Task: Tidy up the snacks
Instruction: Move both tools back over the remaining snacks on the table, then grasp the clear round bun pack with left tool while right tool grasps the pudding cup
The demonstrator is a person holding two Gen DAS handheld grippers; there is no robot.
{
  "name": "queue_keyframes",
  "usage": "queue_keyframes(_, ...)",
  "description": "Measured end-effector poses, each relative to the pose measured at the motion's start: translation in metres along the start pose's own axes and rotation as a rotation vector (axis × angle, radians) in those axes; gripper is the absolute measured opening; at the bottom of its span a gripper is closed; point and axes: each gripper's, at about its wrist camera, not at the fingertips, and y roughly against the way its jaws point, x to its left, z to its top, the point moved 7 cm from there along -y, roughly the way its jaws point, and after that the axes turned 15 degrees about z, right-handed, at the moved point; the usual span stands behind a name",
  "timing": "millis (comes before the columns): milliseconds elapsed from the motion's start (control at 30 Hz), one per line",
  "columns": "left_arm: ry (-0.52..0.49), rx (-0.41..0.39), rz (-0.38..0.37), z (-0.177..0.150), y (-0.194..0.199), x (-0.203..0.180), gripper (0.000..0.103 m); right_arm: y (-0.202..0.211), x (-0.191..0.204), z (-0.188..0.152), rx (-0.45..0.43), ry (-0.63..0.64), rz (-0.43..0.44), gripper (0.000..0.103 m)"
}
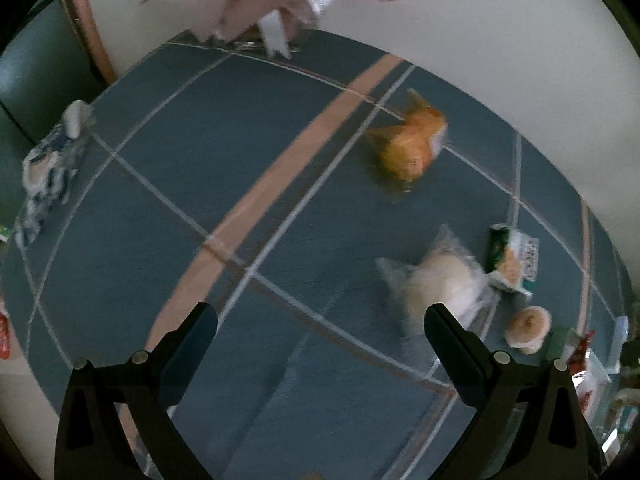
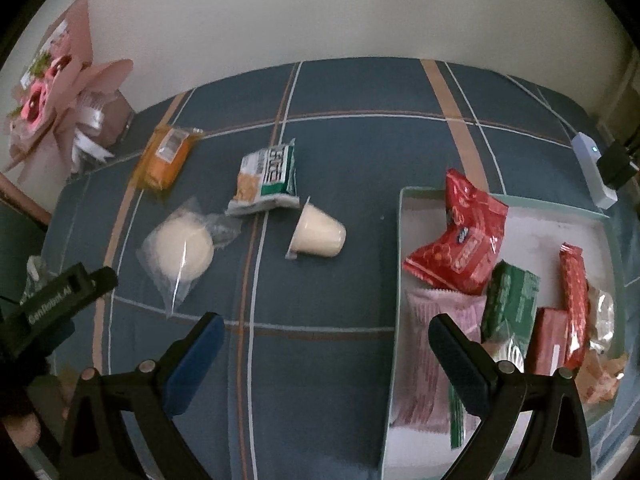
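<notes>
Right gripper (image 2: pixel 322 334): fingers spread, empty, bottom of frame
Left gripper (image 1: pixel 320 326): fingers spread, empty, over the blue tablecloth (image 1: pixel 168 152)
Box (image 2: pixel 400 240): right side; red bag (image 2: pixel 460 240), pink packet (image 2: pixel 432 360), green packet (image 2: pixel 510 304), red bars inside
Loose snacks: pudding cup (image 2: pixel 318 236) centre, round bun (image 2: pixel 184 250), orange packet (image 2: pixel 166 156) upper left

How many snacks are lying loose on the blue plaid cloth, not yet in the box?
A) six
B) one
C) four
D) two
C: the right wrist view shows four outside the box: an orange packet, a green-and-white packet, a round white bun in clear wrap and a pale pudding cup on its side.
</notes>
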Motion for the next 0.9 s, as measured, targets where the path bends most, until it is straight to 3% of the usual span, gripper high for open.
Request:
queue_keyframes(233,-0.034,-0.001,-0.071,0.007,0.0,-0.034,0.103,-0.001,-0.007,0.029,-0.068,-0.023,0.022,0.102)
queue_keyframes(500,-0.055,0.033,-0.112,0.009,-0.012,-0.06,0.103,-0.027,-0.006,0.04,-0.057,-0.03,0.038,0.079)
queue_keyframes(900,-0.075,0.074,-0.113,0.007,-0.032,-0.084,0.103,-0.057,-0.015,0.044,-0.031,-0.054,0.039,0.063)
